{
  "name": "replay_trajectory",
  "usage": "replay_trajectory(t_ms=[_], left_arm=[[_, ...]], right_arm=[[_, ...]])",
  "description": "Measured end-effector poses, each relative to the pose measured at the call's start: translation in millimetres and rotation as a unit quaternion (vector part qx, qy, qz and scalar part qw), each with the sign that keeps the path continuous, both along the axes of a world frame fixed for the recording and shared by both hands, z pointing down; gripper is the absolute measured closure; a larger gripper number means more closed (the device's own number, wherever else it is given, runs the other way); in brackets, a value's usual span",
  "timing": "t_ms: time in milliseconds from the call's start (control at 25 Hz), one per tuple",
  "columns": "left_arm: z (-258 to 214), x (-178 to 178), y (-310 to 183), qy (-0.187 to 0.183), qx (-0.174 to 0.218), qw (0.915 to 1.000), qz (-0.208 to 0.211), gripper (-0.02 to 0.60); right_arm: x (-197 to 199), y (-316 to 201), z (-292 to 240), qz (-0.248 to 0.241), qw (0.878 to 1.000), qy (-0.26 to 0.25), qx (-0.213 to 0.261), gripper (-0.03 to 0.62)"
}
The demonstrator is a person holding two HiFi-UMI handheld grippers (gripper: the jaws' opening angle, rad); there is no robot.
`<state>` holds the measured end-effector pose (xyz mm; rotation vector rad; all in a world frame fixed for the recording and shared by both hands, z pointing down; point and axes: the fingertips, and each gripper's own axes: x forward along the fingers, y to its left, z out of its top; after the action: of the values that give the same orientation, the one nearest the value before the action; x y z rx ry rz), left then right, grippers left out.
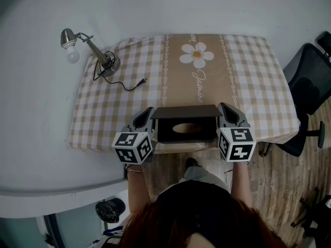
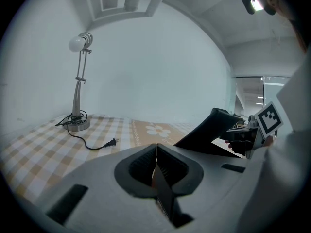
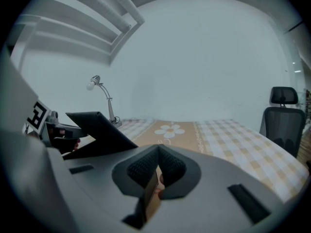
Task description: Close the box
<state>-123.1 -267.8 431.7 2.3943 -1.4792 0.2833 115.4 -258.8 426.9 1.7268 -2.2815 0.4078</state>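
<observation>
A black box (image 1: pixel 164 130) lies at the near edge of the table, with a pale oval thing (image 1: pixel 185 128) inside. Its dark lid (image 1: pixel 186 111) is raised and tilted over the far side; it also shows as the lid (image 2: pixel 209 130) and the lid (image 3: pixel 99 127) in the gripper views. My left gripper (image 1: pixel 150 112) sits at the box's left side, jaws shut on a thin dark panel of the box (image 2: pixel 165 198). My right gripper (image 1: pixel 223 108) sits at the right side, shut on a thin brown panel (image 3: pixel 148 198).
A checked tablecloth with a daisy print (image 1: pixel 248 71) covers the table. A desk lamp (image 1: pixel 90 48) stands at the far left, its cord and plug (image 1: pixel 134 83) trailing toward the middle. A black office chair (image 1: pixel 310 87) stands right of the table. A white wall lies behind.
</observation>
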Motion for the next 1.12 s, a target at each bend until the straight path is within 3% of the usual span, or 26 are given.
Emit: replay_trajectory(t_ms=[520,760,1120], left_arm=[[7,0,10,-0.006,-0.009,0.9999,-0.005,0.554],[16,18,21,-0.021,-0.021,0.9988,0.038,0.552],[18,24,31,-0.029,-0.023,0.9982,0.048,0.552]], right_arm=[[0,10,8,0.001,1.000,0.001,-0.016,0.577],[-1,14,11,0.000,1.000,0.004,-0.022,0.577],[-6,29,18,-0.014,0.999,0.006,-0.033,0.577]])
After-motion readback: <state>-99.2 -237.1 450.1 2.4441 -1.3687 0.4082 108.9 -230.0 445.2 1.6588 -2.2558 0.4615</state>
